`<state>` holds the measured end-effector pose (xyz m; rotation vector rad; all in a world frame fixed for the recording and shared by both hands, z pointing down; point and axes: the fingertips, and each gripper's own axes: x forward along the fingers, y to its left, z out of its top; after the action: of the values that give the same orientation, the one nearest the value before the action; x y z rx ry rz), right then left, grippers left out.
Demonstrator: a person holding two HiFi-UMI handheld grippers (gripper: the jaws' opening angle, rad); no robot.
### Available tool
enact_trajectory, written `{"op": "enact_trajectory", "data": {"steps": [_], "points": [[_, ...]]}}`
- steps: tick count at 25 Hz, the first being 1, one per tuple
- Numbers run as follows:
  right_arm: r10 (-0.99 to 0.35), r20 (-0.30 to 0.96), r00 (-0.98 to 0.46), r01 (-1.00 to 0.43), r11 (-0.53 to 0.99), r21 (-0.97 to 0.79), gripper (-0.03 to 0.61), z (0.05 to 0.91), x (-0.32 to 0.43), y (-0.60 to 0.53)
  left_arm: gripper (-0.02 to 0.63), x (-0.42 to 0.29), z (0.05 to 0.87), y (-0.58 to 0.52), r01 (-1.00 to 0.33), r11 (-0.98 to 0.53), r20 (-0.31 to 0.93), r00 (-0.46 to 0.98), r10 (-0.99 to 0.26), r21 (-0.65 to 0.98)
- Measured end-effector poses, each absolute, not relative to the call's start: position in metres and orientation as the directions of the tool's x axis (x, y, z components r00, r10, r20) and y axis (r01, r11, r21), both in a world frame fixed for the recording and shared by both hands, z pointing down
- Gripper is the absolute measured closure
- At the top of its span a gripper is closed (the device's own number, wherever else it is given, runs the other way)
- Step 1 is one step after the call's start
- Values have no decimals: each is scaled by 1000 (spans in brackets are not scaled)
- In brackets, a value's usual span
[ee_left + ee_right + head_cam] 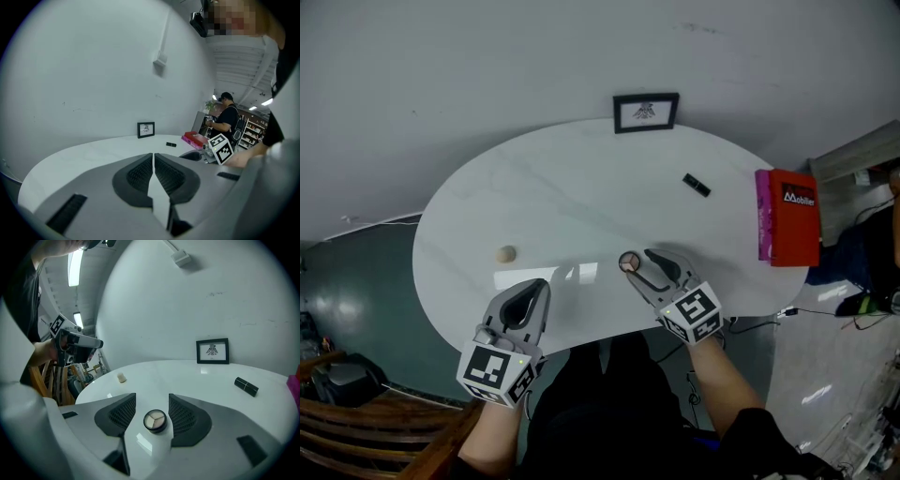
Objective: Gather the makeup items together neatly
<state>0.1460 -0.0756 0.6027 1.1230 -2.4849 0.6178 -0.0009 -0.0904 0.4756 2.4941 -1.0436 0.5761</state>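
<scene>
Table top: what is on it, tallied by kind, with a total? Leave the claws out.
Round compact: 1
Black tube: 1
Small beige piece: 1
Picture frame: 1
Flat boxes: 2, a red box and a pink box
Total: 6

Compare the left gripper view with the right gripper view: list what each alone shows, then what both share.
Left only: the left gripper close up, jaws together, empty; a person in black by distant shelves. Right only: a round three-tone powder compact between the open jaws of the right gripper; a small cream lump. Both: the white oval table, black-framed picture, black rectangular tube.
</scene>
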Motion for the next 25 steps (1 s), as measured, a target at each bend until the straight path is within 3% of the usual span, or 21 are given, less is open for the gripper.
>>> {"op": "enact_trajectory", "data": {"steps": [14,25], "points": [[-514,636,-575,-754,636,-166,368,665,131,-72,591,-15,486,-84,-768,-614,522,605,-602,182],[-511,700,-499,-781,615,-107,369,678,129,-78,591,-50,472,-75,-803,-568,497,572,-652,179]]}}
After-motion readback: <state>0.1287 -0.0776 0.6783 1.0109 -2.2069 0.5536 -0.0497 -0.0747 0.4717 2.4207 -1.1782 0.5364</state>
